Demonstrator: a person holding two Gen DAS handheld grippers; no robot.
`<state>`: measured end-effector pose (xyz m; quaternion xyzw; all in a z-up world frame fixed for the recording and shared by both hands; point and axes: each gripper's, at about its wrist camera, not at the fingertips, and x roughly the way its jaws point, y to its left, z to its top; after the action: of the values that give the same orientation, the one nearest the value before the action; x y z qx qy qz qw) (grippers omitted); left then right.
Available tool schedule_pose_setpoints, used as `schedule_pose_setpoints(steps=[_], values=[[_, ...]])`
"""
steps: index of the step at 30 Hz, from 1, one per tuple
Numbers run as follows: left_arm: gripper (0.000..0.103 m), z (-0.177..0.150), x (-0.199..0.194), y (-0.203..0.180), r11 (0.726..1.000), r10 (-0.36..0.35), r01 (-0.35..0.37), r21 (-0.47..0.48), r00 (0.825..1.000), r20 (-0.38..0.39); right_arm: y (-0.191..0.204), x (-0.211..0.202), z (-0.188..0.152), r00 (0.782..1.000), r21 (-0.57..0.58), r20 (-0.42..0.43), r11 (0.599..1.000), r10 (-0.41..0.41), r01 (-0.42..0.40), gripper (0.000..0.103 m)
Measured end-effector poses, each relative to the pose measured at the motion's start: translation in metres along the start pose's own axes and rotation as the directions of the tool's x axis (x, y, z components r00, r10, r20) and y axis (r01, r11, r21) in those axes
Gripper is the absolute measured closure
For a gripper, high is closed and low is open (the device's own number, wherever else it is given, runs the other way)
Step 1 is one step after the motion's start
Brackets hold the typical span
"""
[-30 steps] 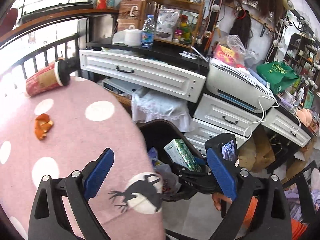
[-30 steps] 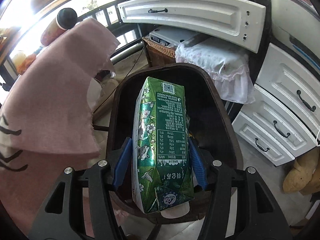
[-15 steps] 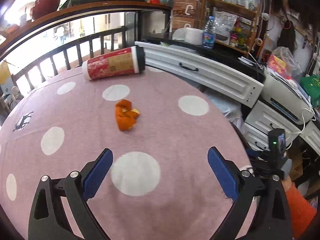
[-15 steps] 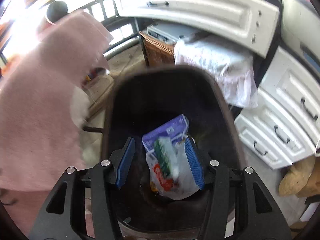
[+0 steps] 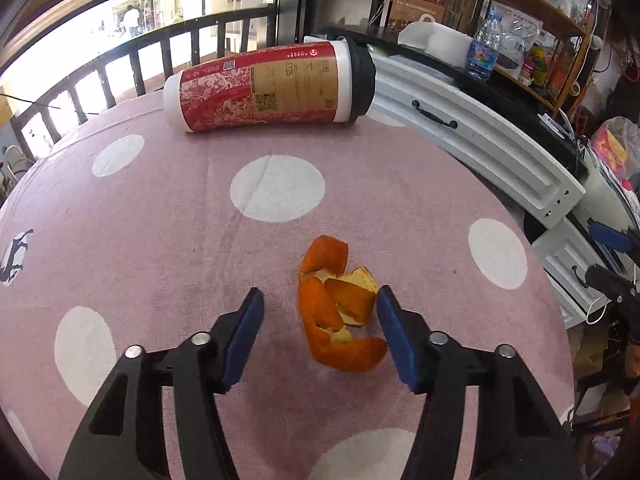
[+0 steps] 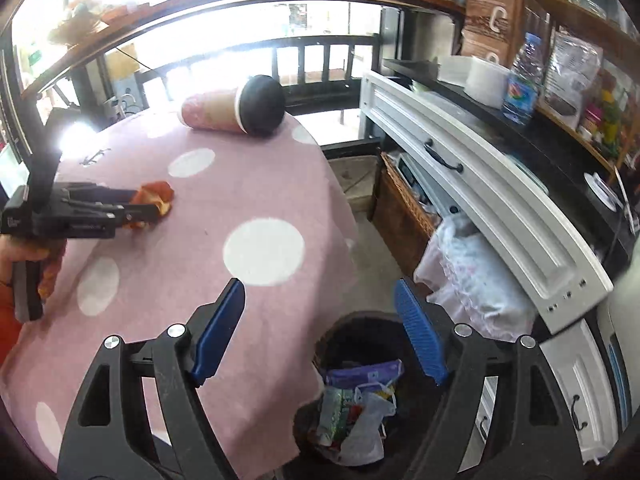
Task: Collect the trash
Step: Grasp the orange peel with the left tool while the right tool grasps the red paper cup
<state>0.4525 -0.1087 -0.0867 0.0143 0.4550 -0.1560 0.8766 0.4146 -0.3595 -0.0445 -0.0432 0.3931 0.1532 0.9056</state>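
An orange peel point(image 5: 340, 312) lies on the pink polka-dot tablecloth point(image 5: 200, 240). My left gripper point(image 5: 318, 304) is open with its blue pads on either side of the peel, low over the cloth; it also shows in the right wrist view point(image 6: 148, 208) around the peel point(image 6: 158, 196). A red paper cup with a black lid point(image 5: 272, 86) lies on its side at the table's far edge, also in the right wrist view point(image 6: 236, 106). My right gripper point(image 6: 320, 300) is open and empty above the black trash bin point(image 6: 348, 328), which holds wrappers and a green carton point(image 6: 336, 404).
White drawers point(image 6: 480, 200) and a wicker basket point(image 6: 404, 200) stand right of the table. A shelf with a water bottle point(image 5: 484, 52) and boxes is behind. A black railing point(image 5: 160, 60) runs beyond the table's far edge.
My right gripper let the green carton drop into the bin, opened wider and rose. My left gripper swung over the table and came down around the orange peel.
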Motion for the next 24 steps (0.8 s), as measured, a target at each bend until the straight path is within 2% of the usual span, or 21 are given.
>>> schedule_pose_setpoints(steps=[1, 5, 7, 9, 12, 17, 19, 21, 24], values=[[0.064, -0.001, -0.001, 0.0, 1.0, -0.024, 0.024, -0.004, 1.0, -0.002, 0.006, 0.005, 0.013, 1.0, -0.011, 0.0, 1.0, 0.018, -0.018, 0.026], [0.074, -0.007, -0.007, -0.002, 0.999, -0.036, 0.035, 0.013, 0.999, 0.031, 0.042, 0.033, 0.068, 0.998, -0.138, -0.021, 0.989, 0.051, -0.053, 0.026], [0.083, -0.007, -0.012, 0.001, 0.999, -0.05, 0.049, 0.011, 0.998, 0.045, 0.066, 0.045, 0.097, 0.998, -0.237, -0.036, 0.97, 0.052, -0.059, 0.026], [0.085, -0.004, -0.02, 0.008, 0.996, -0.083, 0.083, -0.01, 0.995, 0.049, 0.092, 0.054, 0.123, 0.997, -0.333, -0.05, 0.94, 0.06, -0.074, 0.026], [0.086, 0.005, -0.032, 0.02, 0.996, -0.079, 0.082, -0.024, 0.993, 0.085, 0.131, 0.072, 0.161, 0.995, -0.501, -0.078, 0.861, 0.055, -0.087, 0.025], [0.086, 0.014, -0.056, 0.05, 0.996, -0.039, 0.049, -0.076, 0.991, 0.131, 0.179, 0.129, 0.211, 0.987, -0.708, -0.137, 0.705, -0.079, -0.042, 0.025], [0.086, 0.017, -0.069, 0.065, 0.995, 0.014, 0.003, -0.101, 0.985, 0.17, 0.192, 0.158, 0.22, 0.973, -0.767, -0.167, 0.641, -0.16, -0.027, 0.025], [0.086, 0.019, -0.08, 0.082, 0.989, 0.073, -0.047, -0.138, 0.978, 0.195, 0.205, 0.182, 0.224, 0.96, -0.814, -0.163, 0.581, -0.227, -0.001, 0.025], [0.086, 0.02, -0.088, 0.107, 0.977, 0.116, -0.073, -0.198, 0.971, 0.211, 0.22, 0.214, 0.221, 0.944, -0.869, -0.158, 0.495, -0.29, 0.007, 0.024]])
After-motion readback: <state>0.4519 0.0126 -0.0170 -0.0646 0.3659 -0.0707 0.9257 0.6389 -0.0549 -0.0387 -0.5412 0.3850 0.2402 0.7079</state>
